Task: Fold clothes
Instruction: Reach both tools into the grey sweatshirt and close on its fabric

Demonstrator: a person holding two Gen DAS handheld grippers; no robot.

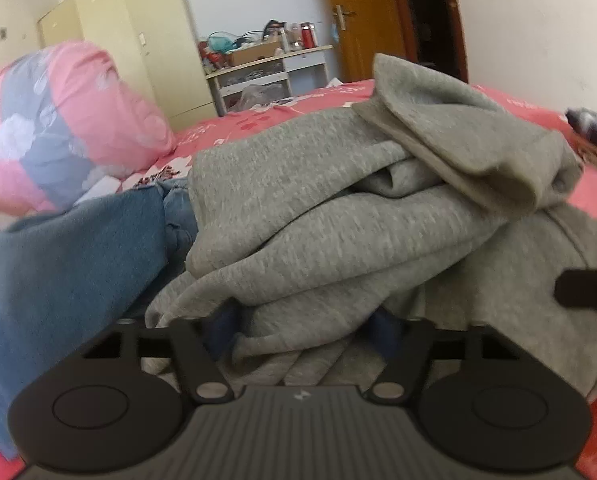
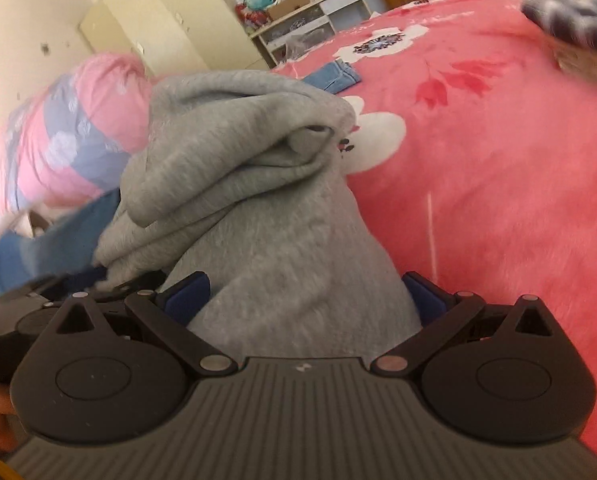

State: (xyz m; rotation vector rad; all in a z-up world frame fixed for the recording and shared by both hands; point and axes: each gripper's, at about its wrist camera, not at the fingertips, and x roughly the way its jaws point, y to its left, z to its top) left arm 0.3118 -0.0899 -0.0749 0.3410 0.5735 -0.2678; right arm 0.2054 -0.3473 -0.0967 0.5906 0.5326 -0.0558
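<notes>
Bedroom: pink floral bedspread (image 2: 498,184) covers the bed; a cream wardrobe (image 1: 138,48), a cluttered shelf unit (image 1: 266,64) and a wooden door (image 1: 362,24) stand at the far wall.
Sweatshirt: a grey sweatshirt (image 1: 298,200) lies bunched on the bed, near both cameras, in thick rumpled layers with a ribbed cuff or hem flopped over its far right side.
Look: soft heathered fleece, creased and uneven, with no flat panel or straight edge showing.
Left gripper: the left gripper (image 1: 302,320) has grey cloth heaped between its blue pads; whether the pads press on it cannot be told, since folds hide them.
Right gripper: the right gripper (image 2: 304,300) stands spread wide, grey fabric running up between the jaws, with the pads clear of the cloth on both sides.
Other clothes: blue denim (image 1: 58,280) lies to the left of the sweatshirt; a small folded blue piece (image 2: 338,74) sits farther off on the bed.
Pillow: a pink and blue pillow (image 1: 58,128) rests at the far left.
Progress: judged early for this garment; it looks gathered rather than folded, so spreading, folding the sleeves and halving it all seem left.
</notes>
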